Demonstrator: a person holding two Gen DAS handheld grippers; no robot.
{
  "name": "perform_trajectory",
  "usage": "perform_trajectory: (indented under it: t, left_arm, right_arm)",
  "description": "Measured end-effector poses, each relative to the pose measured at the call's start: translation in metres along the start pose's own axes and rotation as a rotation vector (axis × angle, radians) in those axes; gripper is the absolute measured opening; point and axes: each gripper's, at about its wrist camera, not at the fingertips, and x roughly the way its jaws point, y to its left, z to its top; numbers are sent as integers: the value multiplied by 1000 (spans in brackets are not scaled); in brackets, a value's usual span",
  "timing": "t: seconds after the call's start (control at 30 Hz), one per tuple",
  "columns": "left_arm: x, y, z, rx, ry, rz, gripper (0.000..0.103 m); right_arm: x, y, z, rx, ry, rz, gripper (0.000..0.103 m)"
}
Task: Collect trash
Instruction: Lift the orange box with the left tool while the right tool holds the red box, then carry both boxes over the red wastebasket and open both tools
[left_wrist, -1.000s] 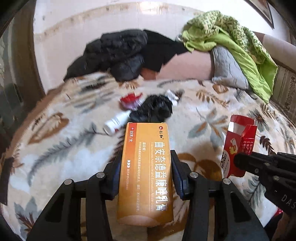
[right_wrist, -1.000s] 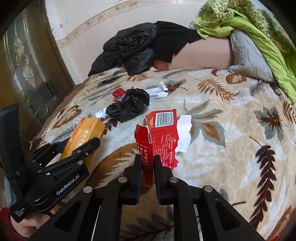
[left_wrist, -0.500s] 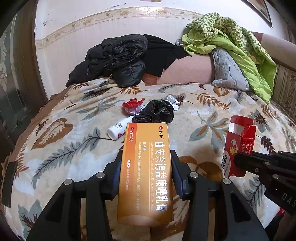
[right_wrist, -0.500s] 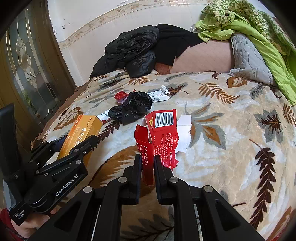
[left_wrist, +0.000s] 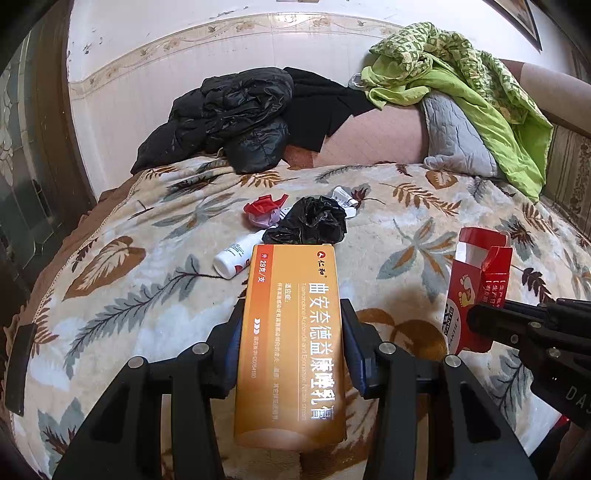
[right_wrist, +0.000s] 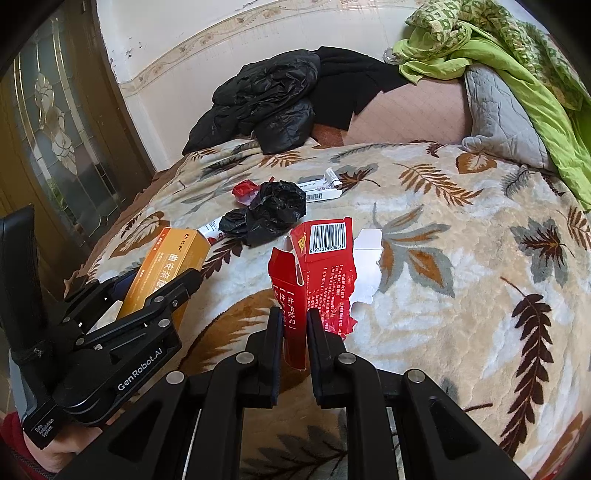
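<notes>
Boxes clamped between both grippers' fingers

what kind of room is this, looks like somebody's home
Most likely a lived-in bedroom: a bed under a leaf-print blanket, a grey quilted pillow with green bedding heaped at the head, and a black jacket against the wall.

My two wrist views sit low and near, facing across the leaf-patterned plush blanket; both share its far crumpled black plastic bag.
</notes>
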Motion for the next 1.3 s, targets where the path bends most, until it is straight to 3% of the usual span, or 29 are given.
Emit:
perform_trajectory:
  t: [0.37, 1.3]
  left_arm:
    - [0, 0, 0, 0, 0, 0, 45]
    - [0, 0, 1, 8, -1, -17, 46]
  right_arm:
    - [-4, 3, -1, -39, -47, -65, 14]
    - [-8, -5, 3, 17, -49, -50, 14]
